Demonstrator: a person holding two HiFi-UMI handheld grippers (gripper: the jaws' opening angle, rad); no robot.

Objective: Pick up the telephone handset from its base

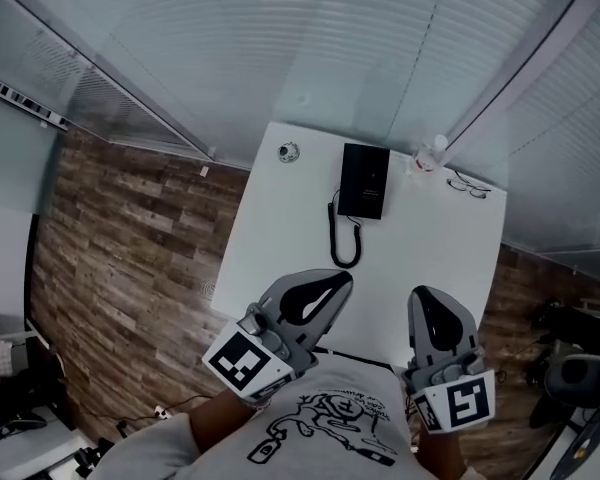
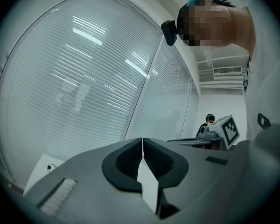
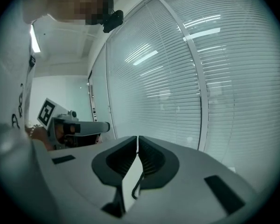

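Observation:
A black telephone [image 1: 363,180] lies at the far middle of the white table [image 1: 280,248]; its handset is hard to tell apart from the base. A black cord [image 1: 342,240] loops from it toward me. My left gripper [image 1: 342,280] hovers over the table's near edge with its jaws shut and nothing between them, well short of the phone. The right gripper [image 1: 426,294] hangs beside it, jaws also together and empty. The left gripper view has shut jaws [image 2: 143,139] over white tabletop. Below the closed jaws [image 3: 137,138] of the right gripper view, a bit of cord [image 3: 136,186] shows.
A small round object [image 1: 288,151] sits at the table's far left corner, a clear bottle [image 1: 427,158] and a pair of glasses [image 1: 468,185] at the far right. Glass walls with blinds stand behind the table. Wood floor runs to the left, office chairs at the right.

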